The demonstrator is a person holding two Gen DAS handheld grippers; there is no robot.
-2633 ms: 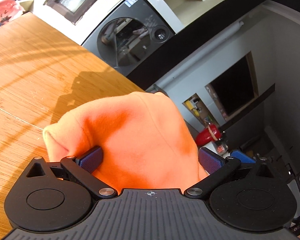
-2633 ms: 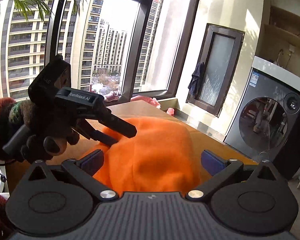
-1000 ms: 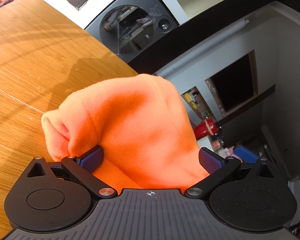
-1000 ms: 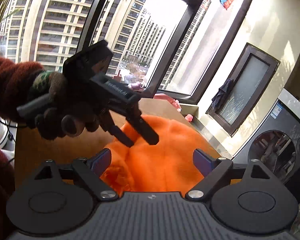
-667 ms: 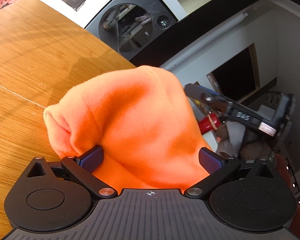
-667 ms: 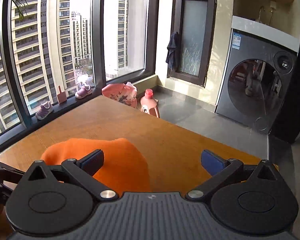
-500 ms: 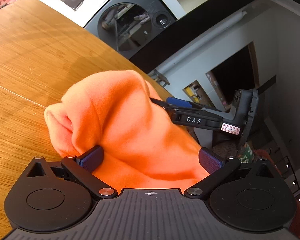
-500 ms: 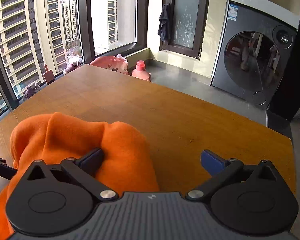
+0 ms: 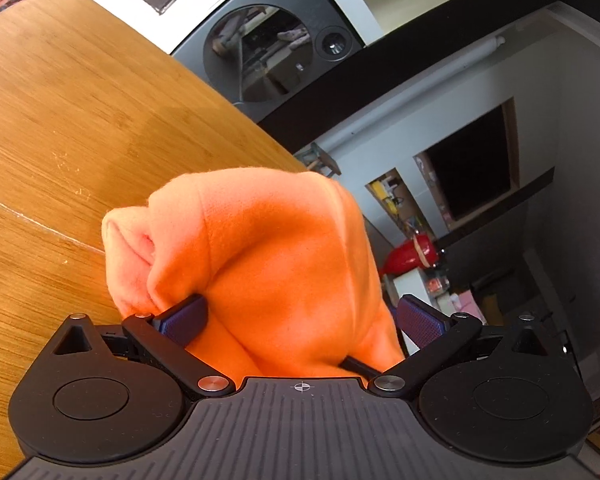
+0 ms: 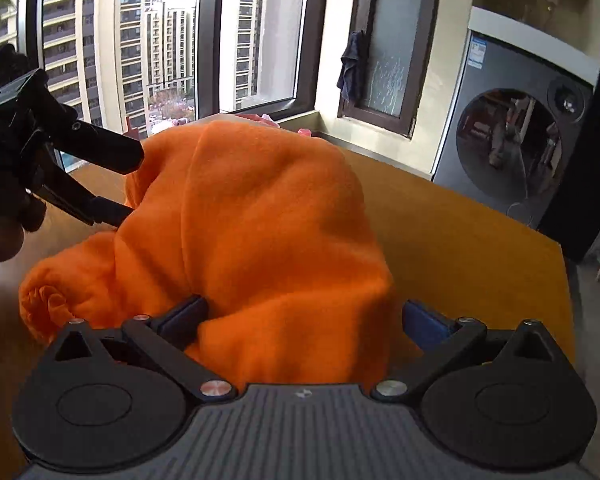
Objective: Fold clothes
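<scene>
An orange fleece garment [image 9: 276, 264] is bunched in a heap over the wooden table [image 9: 60, 120]. My left gripper [image 9: 300, 316] is open with its blue pads wide apart, and the fleece fills the gap between them. In the right wrist view the same garment [image 10: 252, 224] mounds up between the wide-open pads of my right gripper [image 10: 304, 316]. The left gripper also shows there [image 10: 112, 184], its black fingers poking into the left side of the fleece. Whether any cloth is pinched is hidden.
A grey front-loading washing machine [image 10: 516, 152] stands beyond the table's far edge. Tall windows [image 10: 172, 40] run along the left. The table's right edge [image 10: 560, 264] drops to the floor. A red object [image 9: 410, 256] sits on a low unit beyond the table.
My right gripper swung away over the bare table, then came back in against the fleece, which now fills its gap. The heap has shifted and sits more upright in the left wrist view.
</scene>
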